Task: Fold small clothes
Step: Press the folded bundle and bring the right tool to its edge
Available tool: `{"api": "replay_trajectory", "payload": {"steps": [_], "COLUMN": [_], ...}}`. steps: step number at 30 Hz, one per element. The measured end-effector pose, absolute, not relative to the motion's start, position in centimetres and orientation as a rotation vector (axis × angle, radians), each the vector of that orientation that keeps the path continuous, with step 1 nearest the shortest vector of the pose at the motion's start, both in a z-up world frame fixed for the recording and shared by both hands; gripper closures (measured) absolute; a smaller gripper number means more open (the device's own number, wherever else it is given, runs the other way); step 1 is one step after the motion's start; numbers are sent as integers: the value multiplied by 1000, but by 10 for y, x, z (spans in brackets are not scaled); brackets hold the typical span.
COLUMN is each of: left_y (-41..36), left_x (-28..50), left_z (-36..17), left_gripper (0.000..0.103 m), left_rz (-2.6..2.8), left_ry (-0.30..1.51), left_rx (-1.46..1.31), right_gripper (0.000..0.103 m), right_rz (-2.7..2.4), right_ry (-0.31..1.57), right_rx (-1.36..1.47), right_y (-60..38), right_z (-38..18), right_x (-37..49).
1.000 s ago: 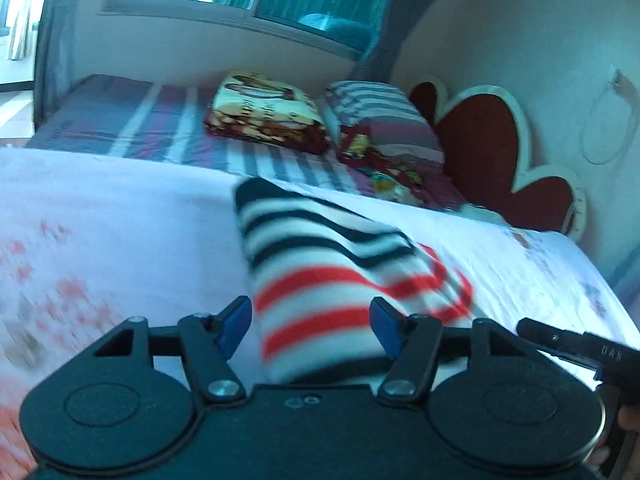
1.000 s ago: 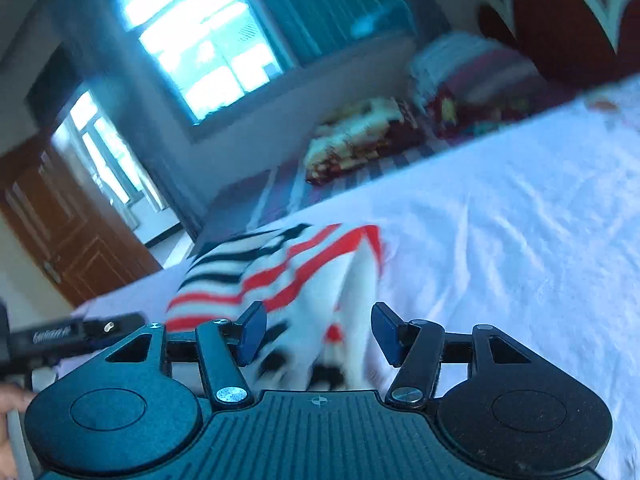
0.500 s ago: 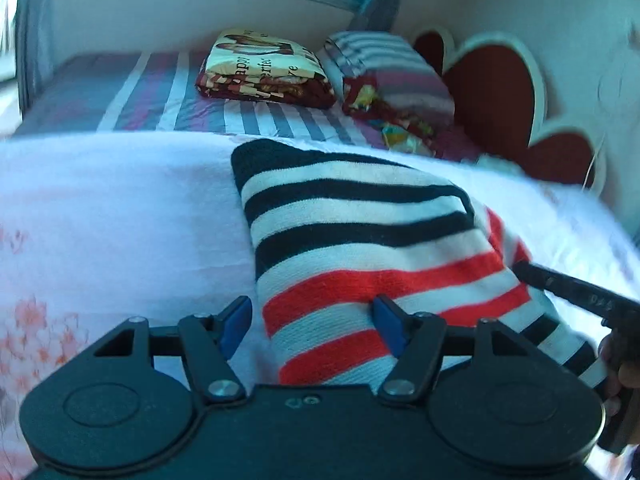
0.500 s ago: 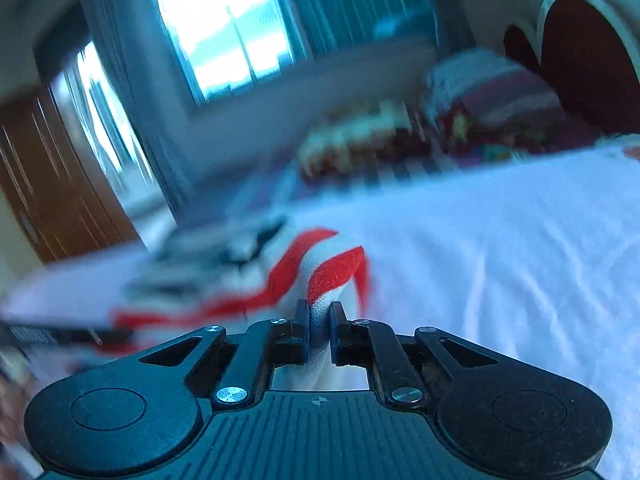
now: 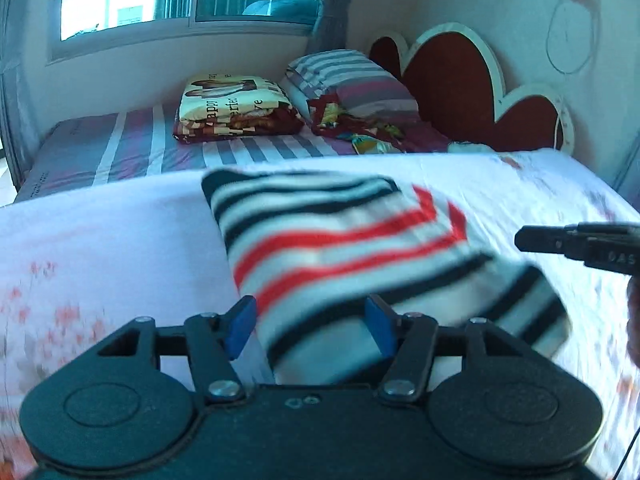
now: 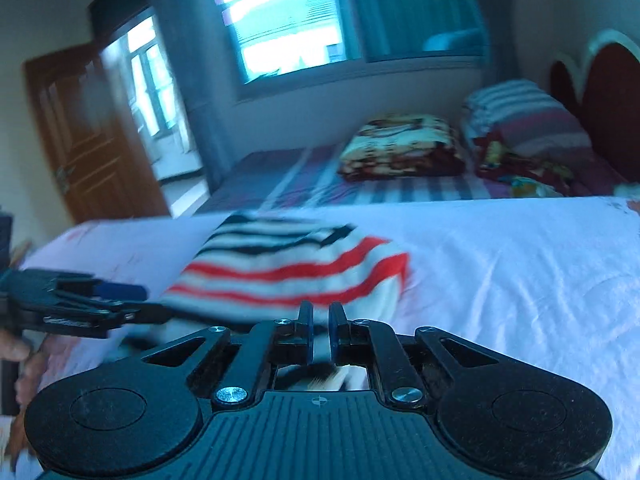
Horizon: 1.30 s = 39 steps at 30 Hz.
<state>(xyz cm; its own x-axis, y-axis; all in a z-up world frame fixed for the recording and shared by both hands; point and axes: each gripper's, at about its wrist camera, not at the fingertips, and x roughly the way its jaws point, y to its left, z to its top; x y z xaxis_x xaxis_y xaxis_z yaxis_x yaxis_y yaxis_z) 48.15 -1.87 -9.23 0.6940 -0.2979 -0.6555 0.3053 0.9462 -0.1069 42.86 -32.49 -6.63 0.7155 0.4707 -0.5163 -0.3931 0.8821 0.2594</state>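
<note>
Left wrist view: left gripper [image 5: 310, 326], fingers spread wide around the near edge of the striped garment [image 5: 340, 240], which lies on the white bed sheet [image 5: 100, 240]; folded blanket [image 5: 236, 108] and striped pillow [image 5: 352, 76] on the far bed, heart-shaped headboard [image 5: 452, 68] behind. Right wrist view: right gripper [image 6: 319, 334], fingers nearly closed, pinching a fold of the garment's near edge [image 6: 288, 268]; left gripper [image 6: 80, 304] at left, wooden door [image 6: 80, 132] beyond.
</note>
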Motion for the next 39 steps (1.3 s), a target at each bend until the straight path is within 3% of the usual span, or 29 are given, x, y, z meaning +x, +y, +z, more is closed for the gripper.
{"api": "replay_trajectory", "payload": {"steps": [4, 8, 11, 15, 20, 26, 29, 31, 34, 35, 36, 37, 39], "left_y": [-15, -16, -12, -6, -4, 1, 1, -1, 2, 1, 0, -1, -2], "left_x": [478, 479, 466, 447, 438, 433, 433, 434, 434, 433, 431, 430, 426], "left_z": [-104, -107, -86, -85, -108, -118, -122, -122, -119, -117, -114, -113, -109], "left_gripper": [34, 31, 47, 47, 37, 35, 29, 18, 17, 17, 17, 17, 19], "left_rz": [-311, -306, -310, -319, -260, -243, -226, -199, -193, -191, -187, -185, -186], "left_ry": [741, 732, 718, 731, 772, 778, 781, 774, 778, 774, 771, 770, 766], "left_rx": [-19, 3, -5, 11, 8, -5, -1, 14, 4, 15, 31, 43, 52], "right_gripper": [99, 99, 99, 99, 99, 99, 99, 99, 99, 87, 55, 41, 38], "right_rz": [433, 414, 403, 454, 407, 384, 366, 348, 316, 308, 286, 268, 278], "right_ry": [721, 736, 700, 680, 767, 782, 778, 791, 794, 791, 786, 774, 747], "right_rx": [38, 57, 55, 48, 37, 88, 67, 84, 66, 66, 73, 81, 107], "right_y": [-310, -309, -311, -311, -307, -309, -308, -308, -302, -301, -302, -304, -309], "right_z": [-98, -101, -86, -78, -108, -118, -119, -118, -112, -112, -111, -109, -105], "right_x": [435, 438, 427, 403, 405, 406, 404, 407, 406, 405, 404, 401, 396]}}
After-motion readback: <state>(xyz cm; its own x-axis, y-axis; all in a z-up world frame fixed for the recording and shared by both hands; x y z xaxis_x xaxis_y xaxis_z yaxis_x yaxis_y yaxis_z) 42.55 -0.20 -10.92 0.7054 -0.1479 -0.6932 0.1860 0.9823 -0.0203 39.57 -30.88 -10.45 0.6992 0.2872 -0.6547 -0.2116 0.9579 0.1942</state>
